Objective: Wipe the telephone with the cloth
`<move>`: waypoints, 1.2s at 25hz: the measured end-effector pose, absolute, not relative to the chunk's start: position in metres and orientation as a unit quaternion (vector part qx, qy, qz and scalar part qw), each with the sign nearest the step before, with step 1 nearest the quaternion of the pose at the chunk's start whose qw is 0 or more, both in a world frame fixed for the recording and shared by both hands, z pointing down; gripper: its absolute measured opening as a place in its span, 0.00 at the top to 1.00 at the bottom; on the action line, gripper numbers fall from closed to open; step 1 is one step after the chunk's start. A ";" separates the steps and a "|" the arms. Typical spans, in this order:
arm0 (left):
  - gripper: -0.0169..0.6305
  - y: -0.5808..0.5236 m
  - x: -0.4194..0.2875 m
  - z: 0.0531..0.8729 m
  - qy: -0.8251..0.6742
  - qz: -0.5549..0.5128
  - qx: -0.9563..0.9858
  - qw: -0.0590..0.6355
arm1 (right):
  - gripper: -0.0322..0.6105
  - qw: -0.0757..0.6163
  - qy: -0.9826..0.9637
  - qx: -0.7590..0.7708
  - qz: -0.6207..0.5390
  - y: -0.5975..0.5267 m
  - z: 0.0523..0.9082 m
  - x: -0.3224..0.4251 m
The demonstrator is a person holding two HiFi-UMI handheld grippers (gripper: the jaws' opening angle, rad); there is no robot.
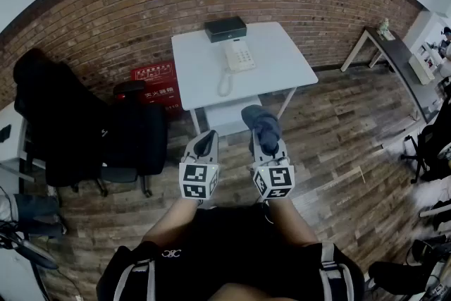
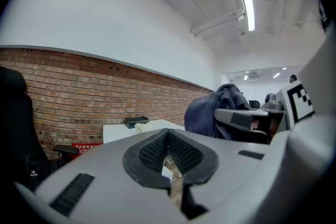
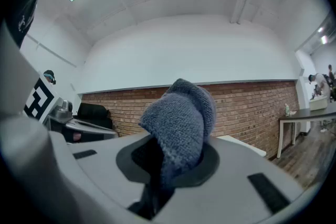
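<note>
- The room has a red brick wall (image 1: 141,10) on the far side, white above it, and a wood-plank floor (image 1: 338,144). A small white counter (image 1: 282,60) stands against the bricks.
- Left of the counter a red box (image 1: 155,84) sits on the floor, and a black office chair (image 1: 77,123) stands further left. A grey side desk (image 1: 394,53) runs along the far right.
- The telephone (image 1: 238,56) — white, handset on its left side — lies on the far middle of the counter. It is just in front of a black box (image 1: 225,29), and its coiled cord (image 1: 224,84) hangs over the near edge.
- The left gripper (image 1: 206,144) is held over the floor on the near side of the counter. Its jaws are pressed together with nothing between them.
- The right gripper (image 1: 266,143) is just to the right of it, level with it. Its jaws pinch a blue-grey knitted cloth (image 1: 261,123) that bunches up past the tips.
- The telephone is well apart from both pairs of jaws, beyond them and between their lines.
- In the head view the cloth covers the right jaw tips.
- In the right gripper view the cloth (image 3: 181,123) fills the middle, and only a corner of the counter (image 3: 247,145) shows beside it.
- In the left gripper view the telephone (image 2: 143,125) is a small pale shape — its keys cannot be made out.
</note>
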State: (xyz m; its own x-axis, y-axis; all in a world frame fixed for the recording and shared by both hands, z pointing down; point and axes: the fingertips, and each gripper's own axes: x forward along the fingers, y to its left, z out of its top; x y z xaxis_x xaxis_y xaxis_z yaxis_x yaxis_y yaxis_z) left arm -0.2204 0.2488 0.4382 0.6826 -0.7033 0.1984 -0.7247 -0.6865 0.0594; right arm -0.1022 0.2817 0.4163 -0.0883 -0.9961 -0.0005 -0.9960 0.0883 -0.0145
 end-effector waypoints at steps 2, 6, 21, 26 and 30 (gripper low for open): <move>0.98 0.250 -0.221 0.439 -0.390 0.081 0.915 0.071 | 0.89 0.003 0.739 -0.674 -0.008 0.282 0.419 -0.104; 0.98 0.250 -0.224 0.443 -0.389 0.083 0.914 0.075 | 0.89 0.001 0.741 -0.672 -0.014 0.282 0.423 -0.107; 0.98 0.243 -0.212 0.455 -0.395 0.097 0.910 0.081 | 0.89 -0.001 0.743 -0.669 -0.028 0.270 0.436 -0.093; 0.98 0.236 -0.183 0.456 -0.392 0.104 0.910 0.083 | 0.89 -0.024 0.750 -0.661 -0.005 0.260 0.431 -0.078; 0.98 0.225 -0.153 0.451 -0.396 0.103 0.909 0.082 | 0.89 -0.023 0.755 -0.655 -0.012 0.245 0.429 -0.048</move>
